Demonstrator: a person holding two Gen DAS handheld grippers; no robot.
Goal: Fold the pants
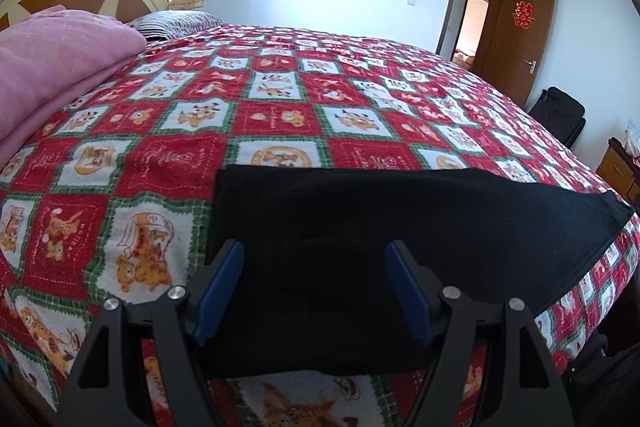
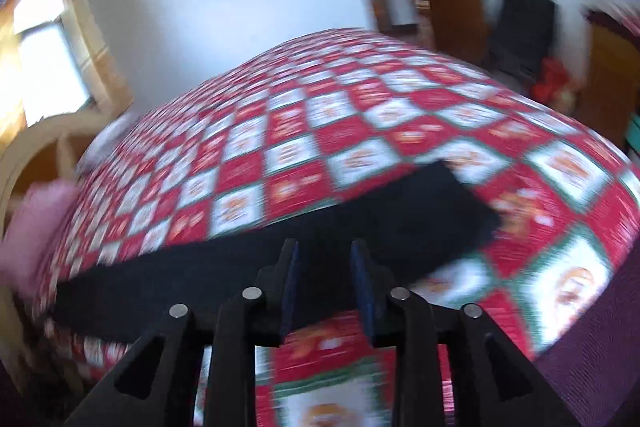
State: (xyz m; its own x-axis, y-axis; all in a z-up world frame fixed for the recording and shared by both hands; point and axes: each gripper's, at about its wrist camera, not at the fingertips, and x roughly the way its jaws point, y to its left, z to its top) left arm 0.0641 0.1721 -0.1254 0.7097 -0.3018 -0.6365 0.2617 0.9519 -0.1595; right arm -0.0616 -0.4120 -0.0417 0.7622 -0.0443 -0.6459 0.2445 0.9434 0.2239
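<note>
I see the bed (image 1: 320, 99) in its red checked cartoon blanket; black pants (image 1: 400, 211) lie flat just under my tongs, pink quilt (image 1: 60, 67) far left.

The left gripper (image 1: 315, 259) hangs with its blue pads wide apart over black pants (image 1: 400, 219), which lie flat and folded on the bed's checkered red quilt (image 1: 280, 95). Nothing sits between the pads. A pink blanket (image 1: 52, 67) lies far off to its left.

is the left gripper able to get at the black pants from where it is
Probably yes: the left gripper hangs open right over the black pants, nothing between its fingers and the cloth.
</note>
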